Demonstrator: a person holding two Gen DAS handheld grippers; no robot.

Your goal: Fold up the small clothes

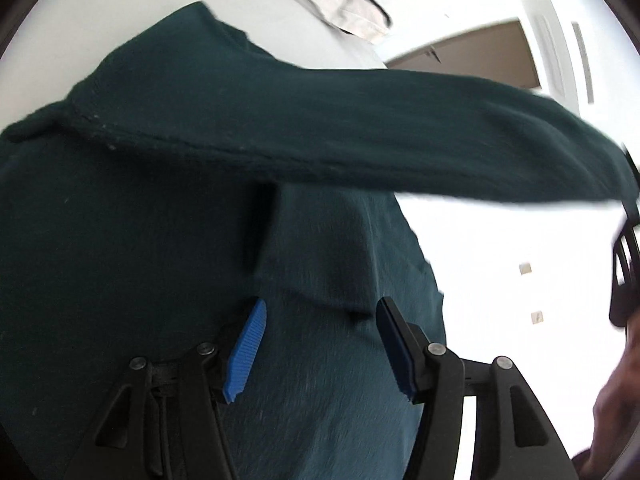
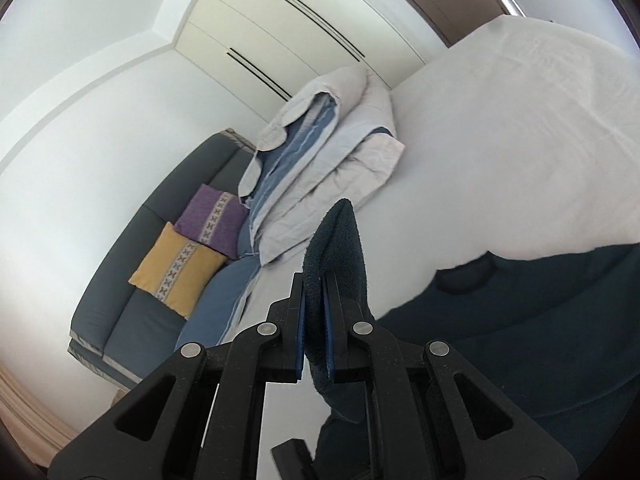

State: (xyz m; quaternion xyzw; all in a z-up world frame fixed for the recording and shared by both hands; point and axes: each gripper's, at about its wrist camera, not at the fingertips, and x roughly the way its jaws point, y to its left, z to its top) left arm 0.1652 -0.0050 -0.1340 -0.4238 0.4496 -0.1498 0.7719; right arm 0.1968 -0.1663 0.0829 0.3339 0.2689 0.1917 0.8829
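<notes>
A dark green long-sleeved top (image 1: 140, 240) lies on the white bed (image 1: 500, 248). My left gripper (image 1: 320, 320) is open just above the body of the top, its blue pads apart with cloth between and below them. One sleeve (image 1: 380, 140) is lifted and stretched to the right across the view, towards my right gripper (image 1: 626, 240) at the right edge. In the right wrist view my right gripper (image 2: 316, 292) is shut on the sleeve end (image 2: 340, 240), which sticks up past the fingertips. The rest of the top (image 2: 540, 320) lies lower right.
A folded grey and blue duvet (image 2: 320, 152) lies on the bed (image 2: 520, 140) beyond the top. A dark sofa (image 2: 160, 280) with a purple cushion (image 2: 212, 220) and a yellow cushion (image 2: 176, 268) stands past the bed. Wardrobe doors (image 2: 280, 28) are behind.
</notes>
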